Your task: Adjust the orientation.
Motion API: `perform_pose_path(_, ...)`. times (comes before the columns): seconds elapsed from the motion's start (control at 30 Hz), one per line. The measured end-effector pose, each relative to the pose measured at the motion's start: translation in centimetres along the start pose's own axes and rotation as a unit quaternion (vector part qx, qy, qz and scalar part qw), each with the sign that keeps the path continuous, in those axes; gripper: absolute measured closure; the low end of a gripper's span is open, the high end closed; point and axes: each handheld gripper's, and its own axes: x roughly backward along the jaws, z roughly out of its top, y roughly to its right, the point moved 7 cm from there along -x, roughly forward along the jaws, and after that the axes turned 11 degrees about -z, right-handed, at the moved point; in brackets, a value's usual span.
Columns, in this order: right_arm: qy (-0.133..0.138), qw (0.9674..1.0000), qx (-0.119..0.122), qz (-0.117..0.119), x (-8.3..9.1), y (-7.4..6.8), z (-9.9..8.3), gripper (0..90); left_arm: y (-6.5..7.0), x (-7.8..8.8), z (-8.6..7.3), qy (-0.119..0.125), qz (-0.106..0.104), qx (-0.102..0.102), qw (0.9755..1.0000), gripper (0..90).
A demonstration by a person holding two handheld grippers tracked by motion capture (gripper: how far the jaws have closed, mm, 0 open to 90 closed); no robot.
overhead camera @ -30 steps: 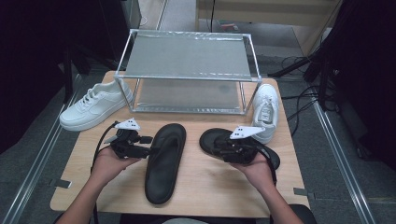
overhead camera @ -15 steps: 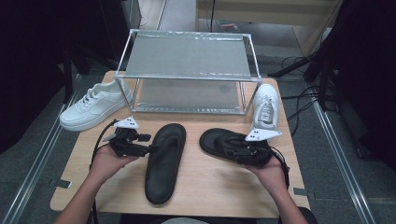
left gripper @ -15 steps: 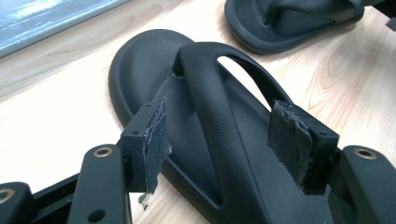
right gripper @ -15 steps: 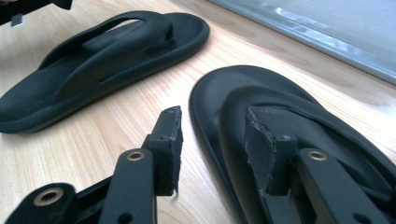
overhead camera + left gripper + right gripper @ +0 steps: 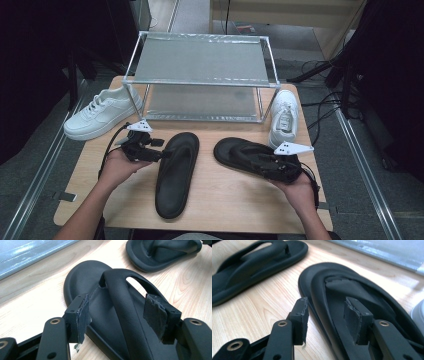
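The right hand-held gripper (image 5: 325, 322), low in its own view, has just been opening; its jaws stand apart astride the outer edge of the right sandal (image 5: 250, 157), pressing nothing. Better to seat both pads squarely on the sole edge before closing. The left hand-held gripper (image 5: 122, 320) is also apart, straddling the strap of the left sandal (image 5: 176, 172) at centre frame. Both sandals lie on the surface (image 5: 225, 200) below the rack (image 5: 200, 60).
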Motion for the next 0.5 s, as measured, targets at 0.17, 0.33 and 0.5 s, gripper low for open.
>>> perform_pose_path(0.17, -0.019, 0.9998, 0.002, 0.007, -1.0, 0.1, -0.7, 56.8, -0.1, -0.3, 0.1, -0.001, 0.000, -0.004, 1.0000, 37.7)
perform_pose_path(0.33, -0.038, 0.9991, 0.006, 0.018, -2.2, 0.0, -1.0, 60.2, -0.2, -0.2, 0.0, -0.002, 0.001, -0.006, 1.0000, 37.6)
perform_pose_path(0.5, -0.046, 0.9983, 0.014, 0.032, -3.1, -0.3, -0.9, 65.5, -0.3, -0.1, 0.0, 0.002, 0.001, -0.004, 1.0000, 37.6)
